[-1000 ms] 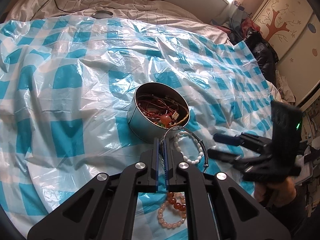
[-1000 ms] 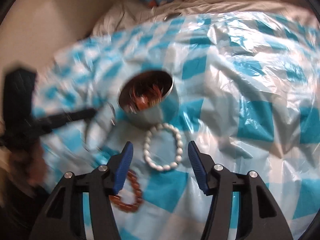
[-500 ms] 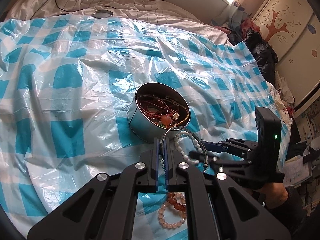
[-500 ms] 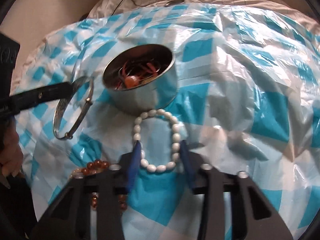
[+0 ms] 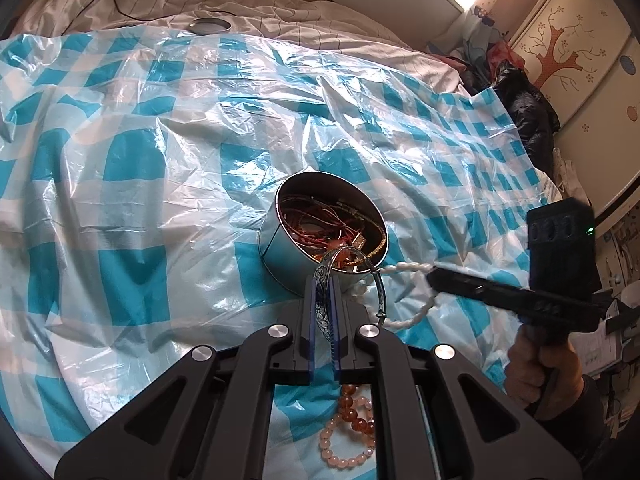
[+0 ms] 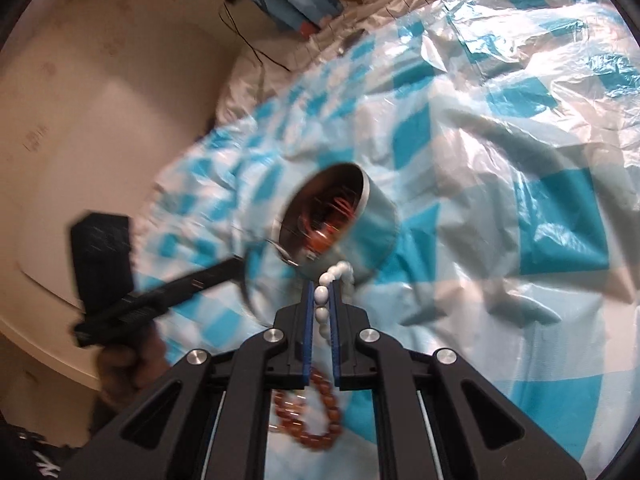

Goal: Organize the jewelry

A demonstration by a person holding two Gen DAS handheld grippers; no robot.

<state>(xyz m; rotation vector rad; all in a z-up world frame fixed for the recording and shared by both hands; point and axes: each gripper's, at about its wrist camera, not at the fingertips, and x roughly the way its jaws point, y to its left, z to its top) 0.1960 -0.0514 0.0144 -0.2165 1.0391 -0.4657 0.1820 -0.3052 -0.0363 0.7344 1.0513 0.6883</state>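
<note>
A round metal tin (image 5: 280, 248) full of tangled red cords and chains sits on the blue-checked plastic sheet (image 5: 132, 168). My left gripper (image 5: 324, 284) is shut on a silver bangle (image 5: 362, 264) held just over the tin's near rim. My right gripper (image 6: 321, 284) is shut on a white bead bracelet (image 6: 322, 292), which hangs stretched between the fingers beside the tin (image 6: 372, 236); in the left wrist view that bracelet (image 5: 404, 270) trails from the right gripper's tip (image 5: 434, 278). Orange and pink bead bracelets (image 5: 352, 432) lie on the sheet under my left gripper.
The sheet covers a bed with striped bedding (image 5: 280, 16) behind. A small round lid (image 5: 211, 25) lies far back. A wardrobe with a tree picture (image 5: 560, 52) and dark clothes (image 5: 524, 108) stand at the right. A pale wall (image 6: 100, 100) edges the bed's left side.
My right gripper closed its fingers on the white bead bracelet and lifted it off the sheet while rolling. The left gripper kept still with the bangle.
</note>
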